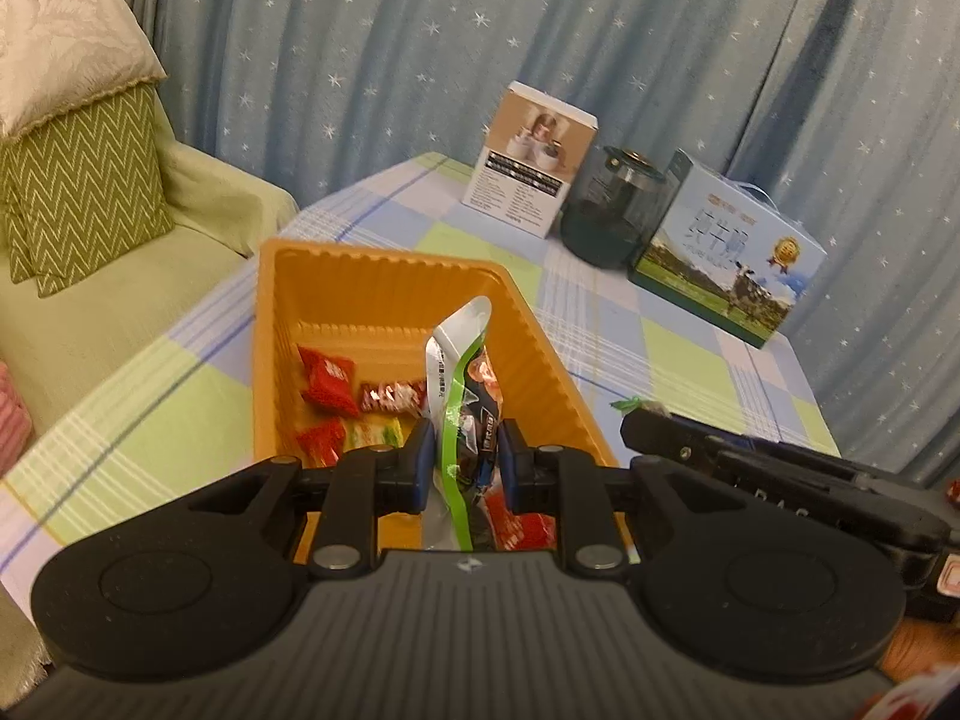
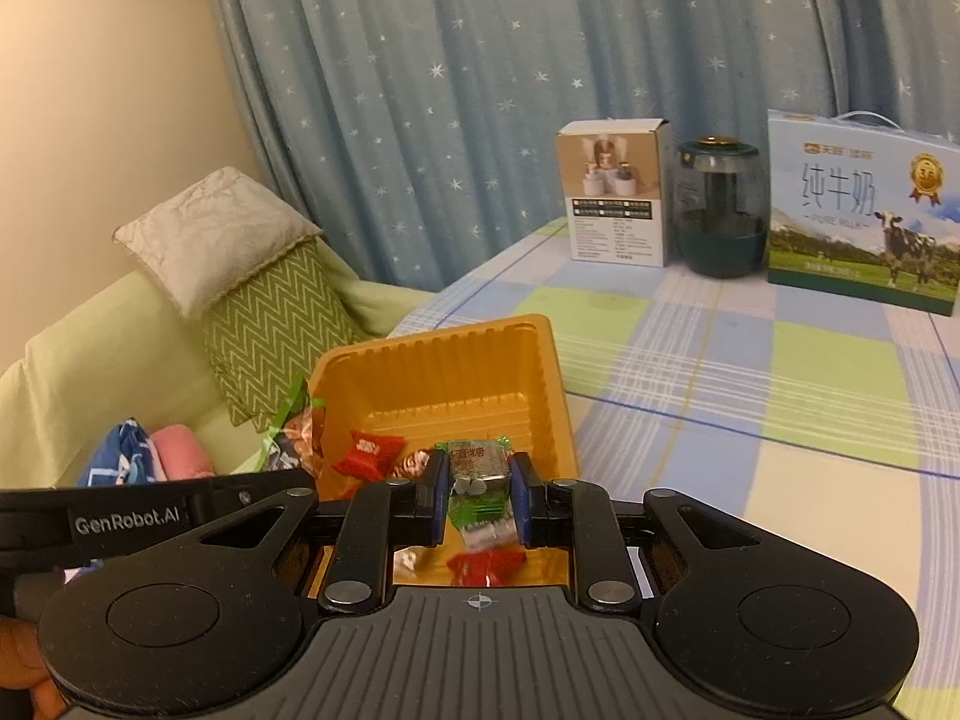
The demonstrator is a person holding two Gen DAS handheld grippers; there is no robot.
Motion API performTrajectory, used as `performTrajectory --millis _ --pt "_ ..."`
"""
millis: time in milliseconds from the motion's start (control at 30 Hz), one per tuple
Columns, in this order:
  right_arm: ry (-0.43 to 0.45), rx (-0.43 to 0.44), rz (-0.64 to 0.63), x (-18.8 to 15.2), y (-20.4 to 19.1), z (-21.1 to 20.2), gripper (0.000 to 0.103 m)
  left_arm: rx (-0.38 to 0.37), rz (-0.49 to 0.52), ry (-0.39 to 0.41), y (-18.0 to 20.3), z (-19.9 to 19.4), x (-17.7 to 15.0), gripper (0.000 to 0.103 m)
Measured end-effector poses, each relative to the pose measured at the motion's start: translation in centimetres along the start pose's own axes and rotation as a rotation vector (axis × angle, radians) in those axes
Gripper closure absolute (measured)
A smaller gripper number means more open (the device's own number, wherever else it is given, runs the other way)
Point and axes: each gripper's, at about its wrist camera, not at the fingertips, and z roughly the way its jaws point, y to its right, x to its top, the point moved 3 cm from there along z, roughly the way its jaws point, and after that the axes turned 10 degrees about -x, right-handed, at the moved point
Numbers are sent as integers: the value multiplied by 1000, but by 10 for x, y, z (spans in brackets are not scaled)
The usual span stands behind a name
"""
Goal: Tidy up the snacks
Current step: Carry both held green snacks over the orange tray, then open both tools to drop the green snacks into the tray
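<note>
Both wrist cameras are looking forward and downward along their fingers, hovering close over the orange tray (image 1: pixel 384 276) near the table's (image 2: pixel 750 420) front edge. Both are sharing the tray, the far-edge boxes and the starred curtain (image 1: pixel 540 30).

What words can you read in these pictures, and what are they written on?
"GenRobot.AI": on the left gripper arm.
"纯牛奶" and "PURE MILK": on the milk box.
White product box: print too small to read.
Snack packet and green candy: print too blurred to read.
</note>
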Motion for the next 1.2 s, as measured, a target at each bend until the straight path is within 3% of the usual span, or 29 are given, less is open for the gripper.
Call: performTrajectory --millis 367,667,867,1200 --pt "-21 31 22 13 -11 40 82 36 -51 -5 -31 25 23 83" --pt "-35 30 31 21 -11 64 81 31 -72 -32 -39 42 24 83" --pt "-43 24 45 22 -6 71 81 36 -84 -52 -47 50 25 83" --pt "-51 42 41 20 -10 70 81 84 -104 -20 -58 42 26 77"
